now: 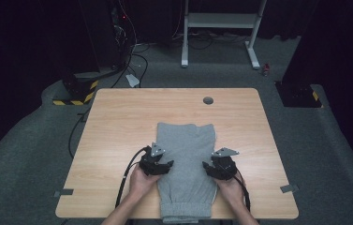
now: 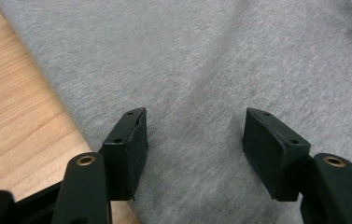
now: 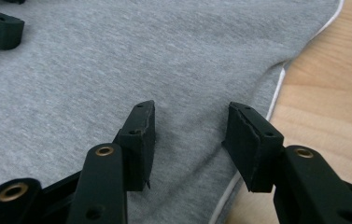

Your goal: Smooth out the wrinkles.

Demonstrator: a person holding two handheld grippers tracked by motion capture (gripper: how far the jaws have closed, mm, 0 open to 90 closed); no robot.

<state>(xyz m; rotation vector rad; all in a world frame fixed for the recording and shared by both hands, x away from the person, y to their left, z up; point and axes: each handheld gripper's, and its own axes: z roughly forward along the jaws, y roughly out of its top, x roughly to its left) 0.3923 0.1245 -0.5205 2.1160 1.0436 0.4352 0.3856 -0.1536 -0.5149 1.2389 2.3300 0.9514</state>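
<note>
A grey folded garment (image 1: 186, 159) lies flat on the wooden table (image 1: 118, 122), with its ribbed band at the near edge. My left gripper (image 1: 167, 165) sits at the garment's left side. In the left gripper view the left gripper (image 2: 194, 121) is open, its tips resting on the grey fabric (image 2: 201, 56) just inside the cloth's edge. My right gripper (image 1: 208, 167) sits at the garment's right side. In the right gripper view the right gripper (image 3: 191, 112) is open over the fabric (image 3: 117, 60), close to its white-trimmed edge. Nothing is pinched between either pair of jaws.
A round cable hole (image 1: 208, 100) is in the table's far side. Bare wood lies left (image 2: 10, 116) and right (image 3: 332, 93) of the garment. Behind the table stand a white desk frame (image 1: 221, 21) and a yellow-striped base (image 1: 76, 93) with cables.
</note>
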